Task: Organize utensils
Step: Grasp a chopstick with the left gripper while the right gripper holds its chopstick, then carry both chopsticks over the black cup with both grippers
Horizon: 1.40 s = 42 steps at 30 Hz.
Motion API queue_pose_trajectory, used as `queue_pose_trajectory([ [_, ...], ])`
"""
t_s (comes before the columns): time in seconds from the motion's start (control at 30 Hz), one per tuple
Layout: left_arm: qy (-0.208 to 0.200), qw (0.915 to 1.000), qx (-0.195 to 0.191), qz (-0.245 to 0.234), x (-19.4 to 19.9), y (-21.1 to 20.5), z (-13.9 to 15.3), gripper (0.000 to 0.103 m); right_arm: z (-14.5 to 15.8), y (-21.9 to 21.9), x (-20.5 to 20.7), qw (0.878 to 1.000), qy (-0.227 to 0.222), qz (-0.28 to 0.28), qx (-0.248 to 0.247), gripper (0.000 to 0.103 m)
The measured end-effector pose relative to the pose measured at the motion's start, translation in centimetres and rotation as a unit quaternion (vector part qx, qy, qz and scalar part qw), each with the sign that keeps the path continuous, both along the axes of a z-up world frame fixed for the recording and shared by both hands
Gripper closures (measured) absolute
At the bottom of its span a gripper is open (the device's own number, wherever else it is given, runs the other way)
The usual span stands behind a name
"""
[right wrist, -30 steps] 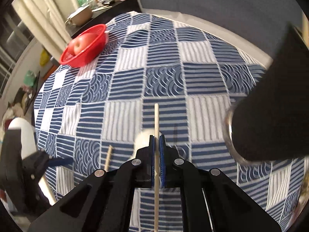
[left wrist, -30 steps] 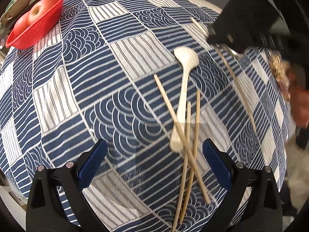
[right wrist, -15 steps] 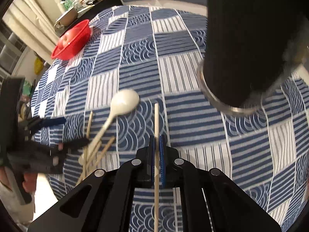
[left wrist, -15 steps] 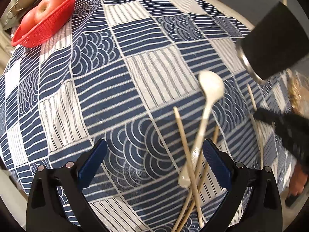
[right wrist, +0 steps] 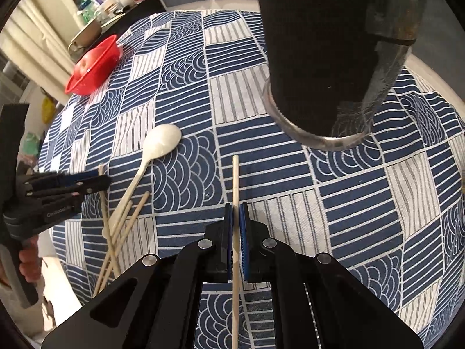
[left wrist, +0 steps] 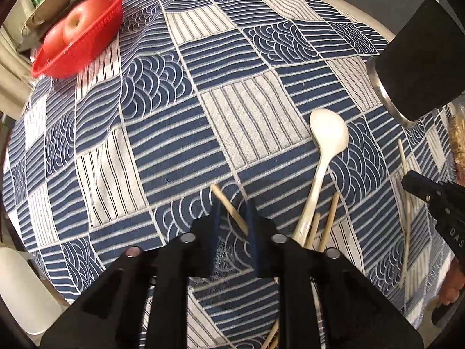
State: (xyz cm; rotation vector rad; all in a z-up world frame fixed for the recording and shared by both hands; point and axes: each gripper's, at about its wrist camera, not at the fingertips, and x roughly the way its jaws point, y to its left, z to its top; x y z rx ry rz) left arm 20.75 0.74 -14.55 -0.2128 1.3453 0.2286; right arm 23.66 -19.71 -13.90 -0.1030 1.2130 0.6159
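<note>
A chopstick (left wrist: 229, 208) lies slantwise between the closing jaws of my left gripper (left wrist: 234, 218), touching both blurred pads. A white spoon (left wrist: 328, 133) and two loose chopsticks (left wrist: 328, 221) lie just right of it on the blue patterned tablecloth (left wrist: 180, 157). My right gripper (right wrist: 236, 212) is shut on another chopstick (right wrist: 235, 174), which points at the black utensil holder (right wrist: 319, 58) with a metal base rim, close ahead. The right wrist view shows the left gripper (right wrist: 98, 181) at the left, by the spoon (right wrist: 162, 141). The holder (left wrist: 421, 58) stands at the left view's far right.
A red basket (left wrist: 84, 37) with apples sits at the far left of the round table, near its edge. A pot and bottles stand on a counter (right wrist: 96, 14) beyond it. A white chair (left wrist: 23, 285) is below the near left edge. A snack bag (left wrist: 457, 133) lies at the right.
My left gripper's jaws went from wide open to nearly together around one chopstick. The right gripper carried its chopstick closer to the black holder, which now fills more of its view.
</note>
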Motion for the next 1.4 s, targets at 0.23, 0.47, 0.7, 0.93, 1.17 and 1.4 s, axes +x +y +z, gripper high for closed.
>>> queue_pose_trajectory([
  [0.23,-0.001,0.9987,-0.05,-0.008,-1.6,2.0,-0.2,0.098,0.5,-1.2,-1.0,1.0,-0.006,-0.018,0.0,0.098],
  [0.47,-0.014,0.9984,-0.043,-0.034,-2.7,3.1,0.1,0.098,2.8,-2.3,-3.1,0.999,-0.044,-0.026,0.013,0.098],
  [0.7,-0.049,0.9955,-0.043,-0.069,-7.7,3.8,2.6,0.098,6.8,-4.6,-5.5,0.992,-0.096,-0.069,0.038,0.098],
  [0.93,-0.07,0.9923,-0.039,-0.094,-10.0,3.4,3.4,0.098,9.8,-6.7,-8.6,0.982,-0.119,-0.11,0.1,0.098],
  [1.17,-0.088,0.9877,-0.014,-0.129,-11.1,3.4,5.1,0.098,12.1,-6.9,-10.5,0.973,-0.157,-0.126,0.109,0.098],
  [1.4,-0.119,0.9838,0.008,-0.134,-11.2,4.3,8.5,0.098,14.4,-6.8,-10.8,0.967,-0.191,-0.136,0.103,0.098],
])
